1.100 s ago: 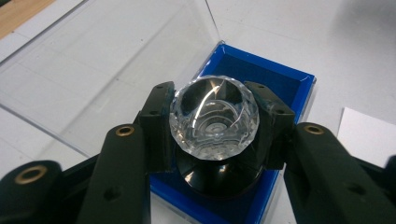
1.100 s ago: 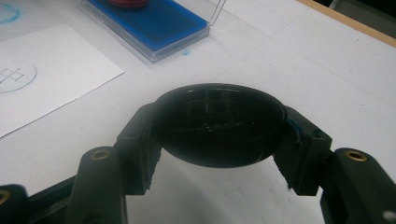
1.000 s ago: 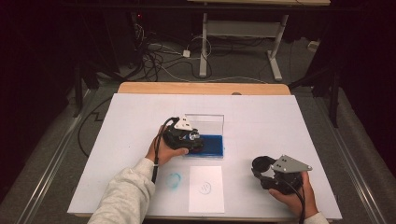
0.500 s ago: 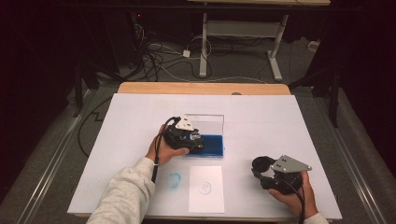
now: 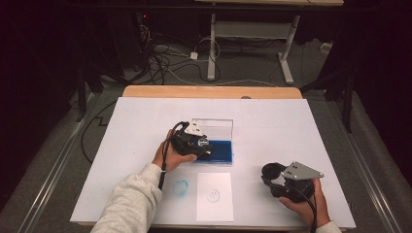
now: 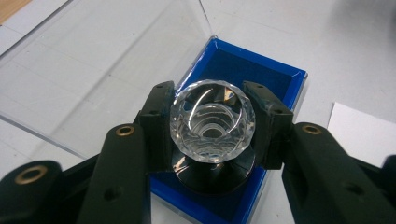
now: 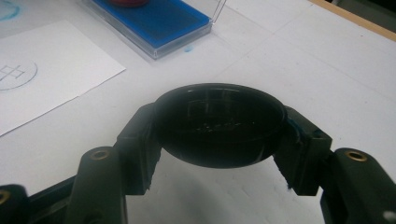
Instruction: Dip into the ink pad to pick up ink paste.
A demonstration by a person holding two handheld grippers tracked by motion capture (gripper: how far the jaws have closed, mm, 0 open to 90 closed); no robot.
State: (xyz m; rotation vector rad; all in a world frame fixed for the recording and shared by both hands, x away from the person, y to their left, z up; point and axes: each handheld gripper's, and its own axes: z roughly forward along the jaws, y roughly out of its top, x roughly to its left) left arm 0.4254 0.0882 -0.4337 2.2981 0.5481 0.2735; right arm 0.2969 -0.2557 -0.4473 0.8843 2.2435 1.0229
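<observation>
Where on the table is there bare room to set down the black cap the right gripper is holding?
The white table is bare right of the ink pad, and across the far strip behind its clear lid. The near middle is crowded: the stamped paper, a blue smudge, and the left gripper pressing the stamp.

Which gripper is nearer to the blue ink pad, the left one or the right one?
The left. The left gripper is directly over the blue ink pad, holding a clear-handled stamp on it. The right gripper rests apart, toward the table's near right.
</observation>
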